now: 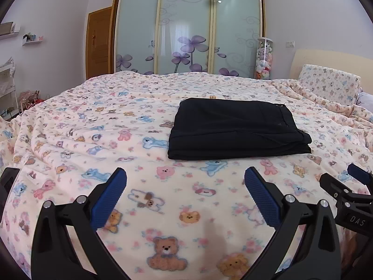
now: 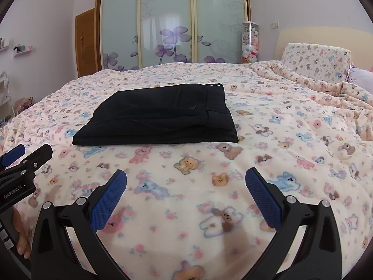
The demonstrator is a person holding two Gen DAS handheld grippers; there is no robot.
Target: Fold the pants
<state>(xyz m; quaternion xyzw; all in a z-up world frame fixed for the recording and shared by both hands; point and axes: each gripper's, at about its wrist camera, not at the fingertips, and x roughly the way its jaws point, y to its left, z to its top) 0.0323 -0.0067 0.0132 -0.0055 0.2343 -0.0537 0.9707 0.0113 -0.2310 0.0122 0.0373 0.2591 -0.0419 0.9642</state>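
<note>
Black pants (image 1: 235,129) lie folded into a flat rectangular stack on the teddy-bear blanket (image 1: 98,126), waistband toward the right. They also show in the right wrist view (image 2: 160,116). My left gripper (image 1: 185,178) is open and empty, hovering over the blanket short of the pants' near edge. My right gripper (image 2: 185,178) is open and empty too, also short of the pants and to the right of the left one. The right gripper's tip shows at the right edge of the left wrist view (image 1: 349,184); the left gripper's tip shows at the left edge of the right wrist view (image 2: 23,161).
The bed (image 2: 279,107) fills most of both views. A matching pillow (image 2: 314,63) and rumpled blanket lie at the far right by the headboard. A sliding-door wardrobe (image 1: 186,28) and a tube of plush toys (image 1: 264,58) stand behind the bed. Shelves stand at the left.
</note>
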